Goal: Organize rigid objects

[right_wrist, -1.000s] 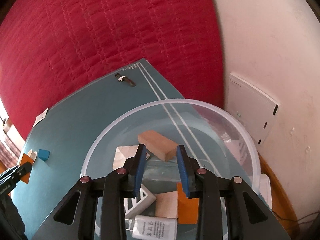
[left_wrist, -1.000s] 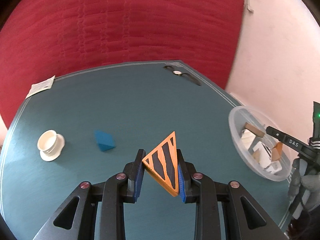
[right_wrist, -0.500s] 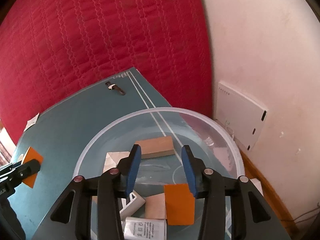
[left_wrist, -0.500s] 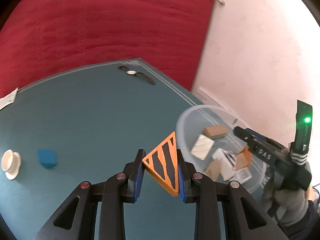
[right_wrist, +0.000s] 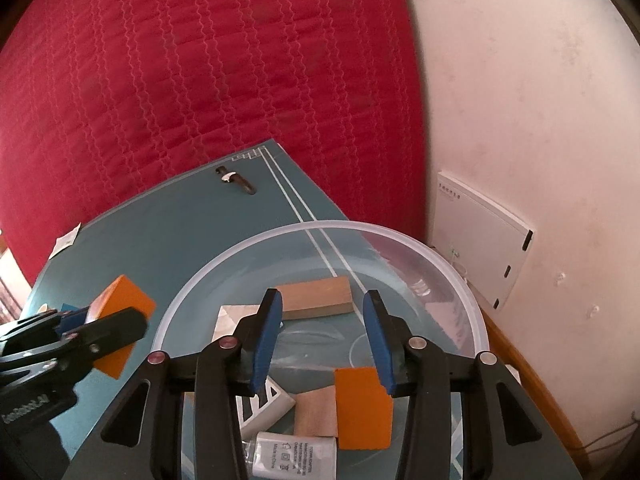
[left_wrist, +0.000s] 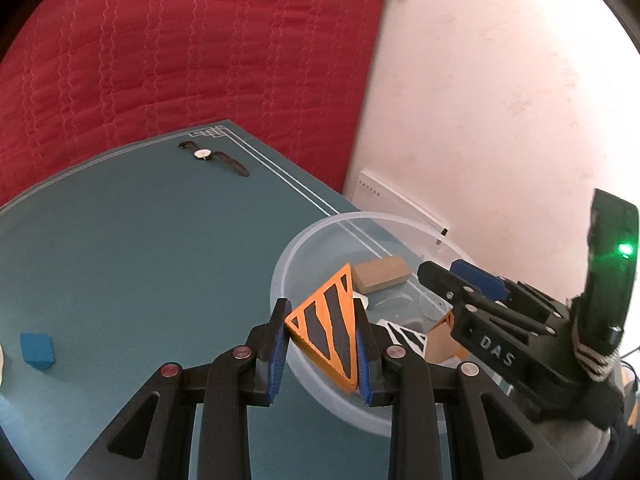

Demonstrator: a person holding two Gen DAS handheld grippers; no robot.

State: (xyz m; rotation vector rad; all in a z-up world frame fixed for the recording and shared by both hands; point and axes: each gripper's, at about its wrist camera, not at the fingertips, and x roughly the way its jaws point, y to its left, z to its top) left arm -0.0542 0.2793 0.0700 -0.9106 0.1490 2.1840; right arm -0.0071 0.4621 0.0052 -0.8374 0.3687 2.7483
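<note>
Orange wedge (left_wrist: 328, 328) in left gripper (left_wrist: 322, 350)

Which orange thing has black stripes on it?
The orange triangle pinched in the left gripper over the bowl's edge. The orange block already lying in the bowl is plain.

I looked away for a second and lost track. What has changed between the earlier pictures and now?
The left gripper, clamped on the orange striped wedge, has carried it rightward from over the table to the clear bowl. The right gripper has opened over the bowl, letting go of the wooden block, which now lies inside. The blue block and the wristwatch stayed put on the table.
</note>
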